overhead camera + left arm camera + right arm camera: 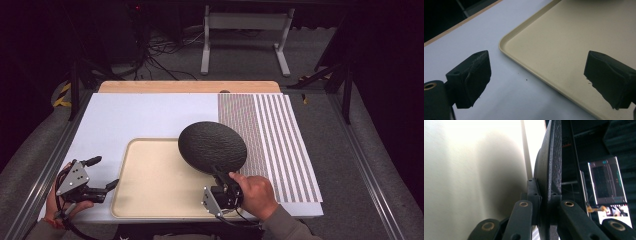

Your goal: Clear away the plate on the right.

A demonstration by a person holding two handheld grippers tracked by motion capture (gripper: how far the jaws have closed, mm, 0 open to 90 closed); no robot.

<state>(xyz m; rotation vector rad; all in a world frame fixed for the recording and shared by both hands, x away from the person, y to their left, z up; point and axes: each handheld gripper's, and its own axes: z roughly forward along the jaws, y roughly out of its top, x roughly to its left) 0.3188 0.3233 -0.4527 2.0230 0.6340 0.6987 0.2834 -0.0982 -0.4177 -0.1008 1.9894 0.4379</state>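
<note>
At the near left corner of the tabletop (150, 112) we see the left gripper (102, 175) held in a hand (64, 210), lying low just off the left rim of the beige tray (145, 200). In the left gripper view its jaws stand spread wide with nothing between them, one pad over the white surface and the other over the tray's floor, the tray's rounded corner (506, 41) between them. The tray sits along the near edge, about midway across. Over its far right part we find the black round plate (212, 146), dark and pebbled, tilted with its underside turned up toward the high view, its far rim reaching over the white sheet beside the striped mat (280, 145). The right gripper (226, 184), held in the right hand (257, 192) near the near edge, pinches the plate by its near rim; in the right gripper view the pads press on both faces of the plate (551, 165), seen edge-on. The striped mat covers the right part of the tabletop.
</note>
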